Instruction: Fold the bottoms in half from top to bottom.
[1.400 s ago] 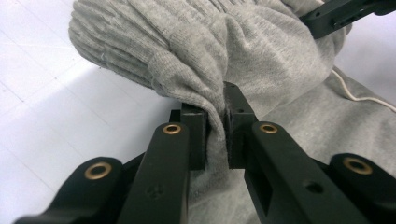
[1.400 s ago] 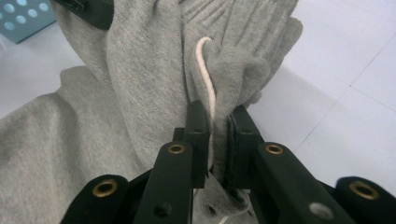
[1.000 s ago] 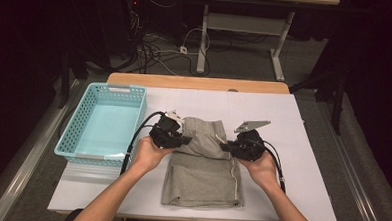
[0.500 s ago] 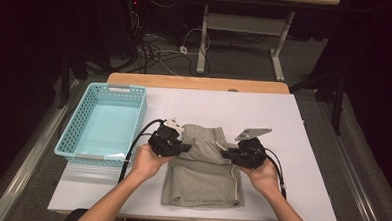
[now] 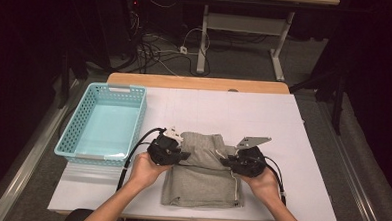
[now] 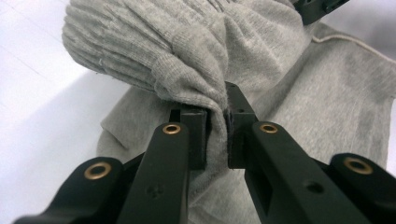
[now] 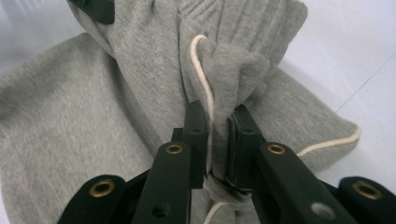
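Grey garment [image 5: 201, 183] on white table [image 5: 307, 145], top fold pinched in both left tongs [image 5: 182, 155] and right tongs [image 5: 225, 163].

Grey garment [image 5: 201, 178]: one, folded
Turquoise basket [image 5: 103, 129]: one
Grippers: two, left gripper [image 5: 168, 150] and right gripper [image 5: 246, 161]
Hands: two
Worktop [image 5: 244, 110]: one, white

Bright, even light on the white table [image 5: 302, 160], dark murky surroundings; close foreground softly blurred in both gripper views.
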A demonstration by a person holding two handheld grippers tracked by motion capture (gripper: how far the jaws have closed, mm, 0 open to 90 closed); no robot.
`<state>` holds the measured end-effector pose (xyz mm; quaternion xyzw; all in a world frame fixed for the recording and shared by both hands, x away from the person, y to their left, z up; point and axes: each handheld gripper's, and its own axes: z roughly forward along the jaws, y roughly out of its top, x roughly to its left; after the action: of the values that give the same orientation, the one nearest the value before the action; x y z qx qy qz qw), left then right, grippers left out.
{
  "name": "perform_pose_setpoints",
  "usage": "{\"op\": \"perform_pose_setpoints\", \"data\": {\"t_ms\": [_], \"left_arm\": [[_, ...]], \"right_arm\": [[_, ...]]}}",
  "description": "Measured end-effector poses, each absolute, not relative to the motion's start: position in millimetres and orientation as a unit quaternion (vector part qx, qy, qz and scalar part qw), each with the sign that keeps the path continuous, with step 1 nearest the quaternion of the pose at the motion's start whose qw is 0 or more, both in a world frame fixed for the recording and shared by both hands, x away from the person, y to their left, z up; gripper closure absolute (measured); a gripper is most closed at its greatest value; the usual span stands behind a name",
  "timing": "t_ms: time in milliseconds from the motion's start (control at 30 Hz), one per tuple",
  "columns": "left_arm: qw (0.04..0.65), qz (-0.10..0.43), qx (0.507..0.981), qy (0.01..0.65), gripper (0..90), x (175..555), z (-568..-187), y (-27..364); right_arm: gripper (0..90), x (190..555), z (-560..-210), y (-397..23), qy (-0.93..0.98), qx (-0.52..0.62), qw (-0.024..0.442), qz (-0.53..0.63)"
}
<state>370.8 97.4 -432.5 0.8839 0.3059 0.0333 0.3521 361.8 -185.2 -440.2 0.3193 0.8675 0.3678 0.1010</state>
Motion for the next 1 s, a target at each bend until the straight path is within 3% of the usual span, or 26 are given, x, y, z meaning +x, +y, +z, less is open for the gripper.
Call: {"op": "perform_pose_setpoints", "data": {"t_ms": [633,700,833,1000], "left_arm": [[0.346,0.012,0.883,0.317,78.3,357,-451,97],[0.347,0.008,0.882,0.319,74.6,356,-454,98],[0.357,0.006,0.873,0.332,58.0,353,-449,101],[0.377,0.017,0.86,0.342,51.9,349,-437,114]], "right_arm": [[79.2,347,-454,-190,0.87,0.32,0.092,0.364],[79.0,347,-455,-190,0.869,0.322,0.093,0.364],[78.6,345,-456,-189,0.867,0.324,0.097,0.365],[78.0,344,-457,-190,0.865,0.326,0.095,0.368]]}}
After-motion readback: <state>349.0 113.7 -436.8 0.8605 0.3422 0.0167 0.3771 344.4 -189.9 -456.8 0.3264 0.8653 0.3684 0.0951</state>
